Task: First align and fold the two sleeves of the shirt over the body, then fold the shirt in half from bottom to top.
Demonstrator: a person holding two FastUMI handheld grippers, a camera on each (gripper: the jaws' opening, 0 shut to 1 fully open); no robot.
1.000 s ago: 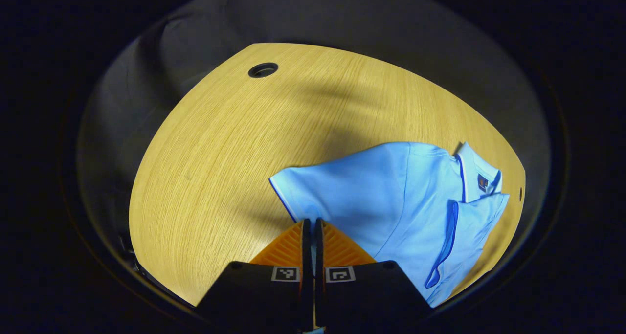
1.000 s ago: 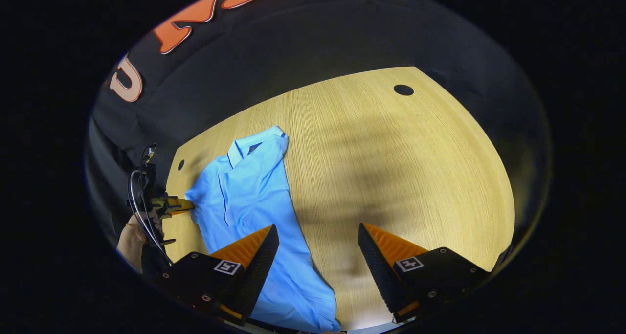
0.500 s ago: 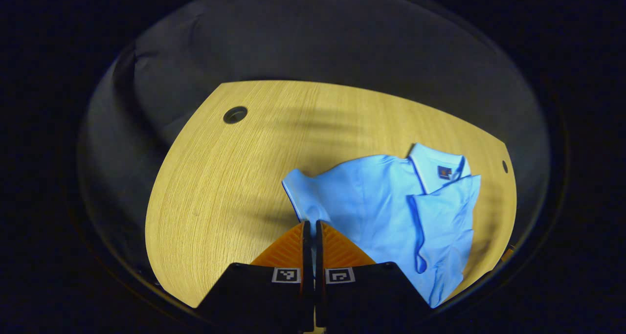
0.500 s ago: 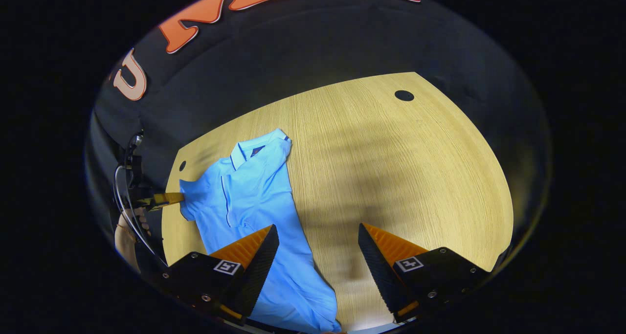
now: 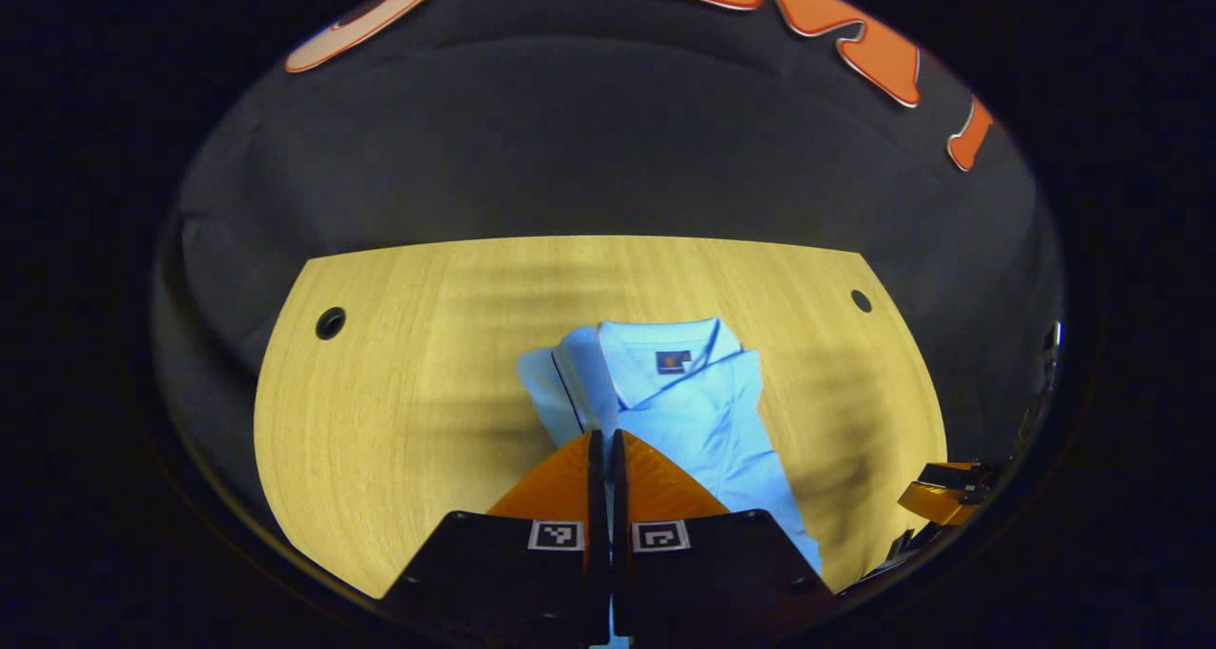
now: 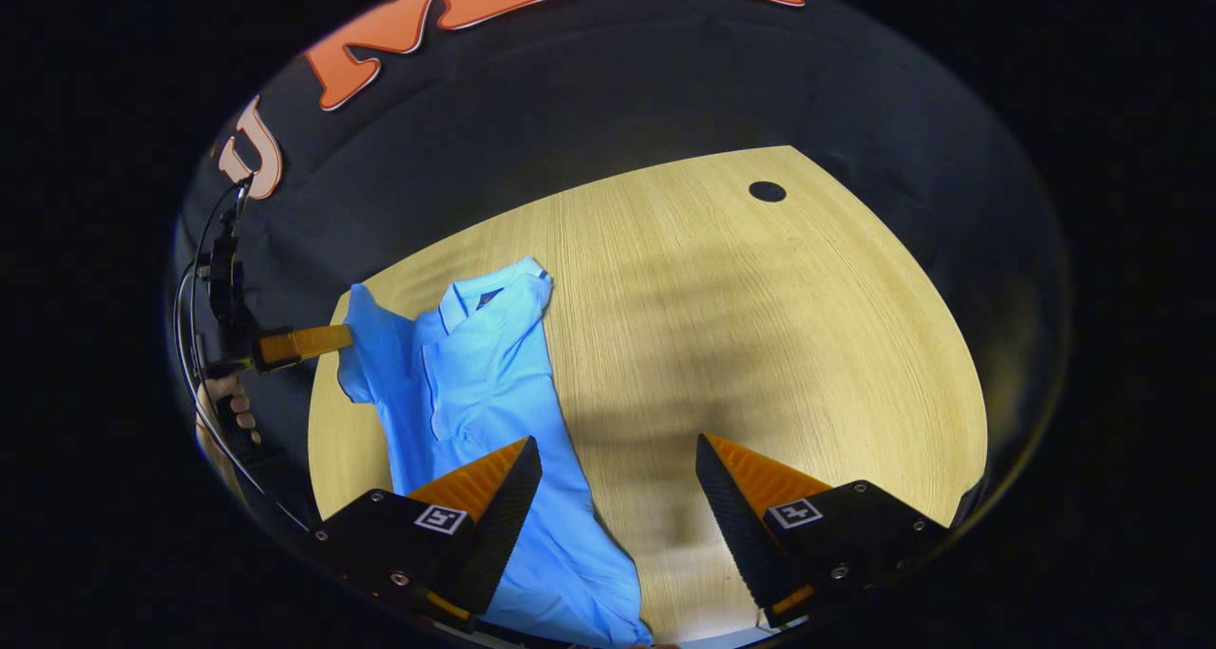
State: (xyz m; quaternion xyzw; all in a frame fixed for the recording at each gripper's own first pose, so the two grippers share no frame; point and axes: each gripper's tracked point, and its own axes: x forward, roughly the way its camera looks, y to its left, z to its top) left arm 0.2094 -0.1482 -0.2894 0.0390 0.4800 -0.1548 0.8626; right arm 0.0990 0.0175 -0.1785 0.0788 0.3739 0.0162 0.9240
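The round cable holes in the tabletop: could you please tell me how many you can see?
2 in the left gripper view: one hole near the table's far left corner, another hole near its far right corner. More may lie hidden under the shirt.

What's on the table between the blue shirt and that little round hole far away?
Nothing. In the right gripper view, only bare wood and soft shadows lie between the shirt and the hole in the table.

I see a light blue shirt (image 5: 698,411) with darker blue piping along its sleeve edge and placket, and a small dark patch with an orange mark inside the collar (image 5: 673,361). Under it, the table (image 5: 399,421) is pale yellow wood with fine grain lines and dark round holes (image 5: 330,323). My gripper bodies carry black-and-white square markers (image 5: 556,534).
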